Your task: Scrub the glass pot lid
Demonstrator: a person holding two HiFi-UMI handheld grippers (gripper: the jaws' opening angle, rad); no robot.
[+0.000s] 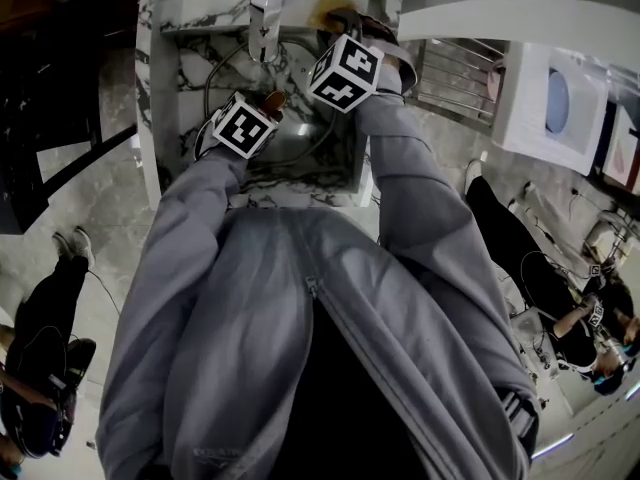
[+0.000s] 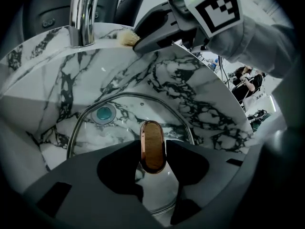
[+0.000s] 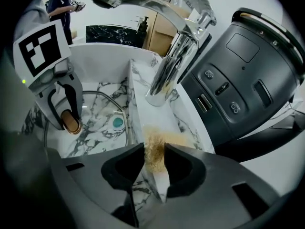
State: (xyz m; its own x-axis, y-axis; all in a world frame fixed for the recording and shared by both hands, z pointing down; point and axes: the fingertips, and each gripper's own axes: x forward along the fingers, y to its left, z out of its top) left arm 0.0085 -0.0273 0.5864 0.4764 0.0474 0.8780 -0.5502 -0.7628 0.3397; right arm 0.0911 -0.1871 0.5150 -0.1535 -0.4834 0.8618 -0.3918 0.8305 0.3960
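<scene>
**Lid steadied, scrubber just gripped: no scrubbing yet**

Progress
- Glass pot lid [image 2: 125,124] sits down in the marble sink [image 2: 200,99], over the drain [image 2: 104,113], which shows through the glass
- Left gripper [image 2: 152,160] is clamped on the lid's knob [image 2: 152,144], one pad on each long flank. The lid is held, so the steadying step looks done
- Right gripper [image 3: 154,165] is up on the sink ledge [image 3: 143,101] beside the faucet [image 3: 176,66]. Its jaws pinch a tan fibre scrubber [image 3: 155,146], which rests on the ledge, well apart from the lid
- No suds or running water to be seen, and the glass looks untouched
- Judged left to do: bring the scrubber down to the glass, then all the rubbing

Orientation
- Lid is knob side up, facing the left gripper. Whether the rim rests flat on the basin floor or is tipped, cannot tell
- Lid itself is round. The oval knob gives the only long axis, running away from the left gripper toward the faucet wall, in line with the jaws
</scene>
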